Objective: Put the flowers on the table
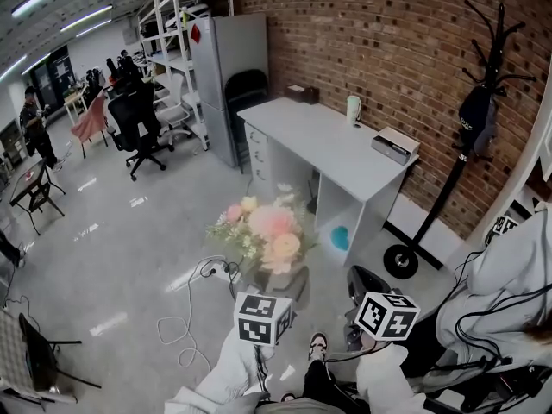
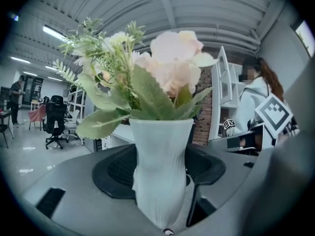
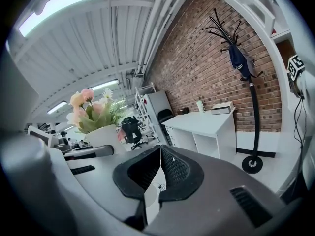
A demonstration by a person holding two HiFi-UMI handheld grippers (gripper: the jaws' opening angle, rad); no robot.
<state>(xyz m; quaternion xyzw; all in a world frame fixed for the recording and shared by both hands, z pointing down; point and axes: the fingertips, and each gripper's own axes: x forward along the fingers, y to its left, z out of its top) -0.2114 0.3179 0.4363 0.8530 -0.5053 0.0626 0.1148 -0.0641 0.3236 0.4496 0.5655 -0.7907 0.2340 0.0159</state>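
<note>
lower centre of the head view: left tongs (image 2: 162, 183) clenched on the white ribbed vase (image 2: 160, 154), jaws either side of its narrow lower body. the vase is kept upright so the flowers (image 1: 267, 231) stand clear above the jaws.

right tongs (image 3: 158, 173) pressed together with nothing between them, just right of the vase. judged idle, spare for steadying.

mid-frame: bouquet is in the air over the floor (image 1: 129, 248), resting on nothing.

upper centre-right, beyond: white desk (image 1: 332, 149) against the brick wall (image 1: 388, 33), well apart from the bouquet.

judgement: carry phase, set-down not yet begun.
</note>
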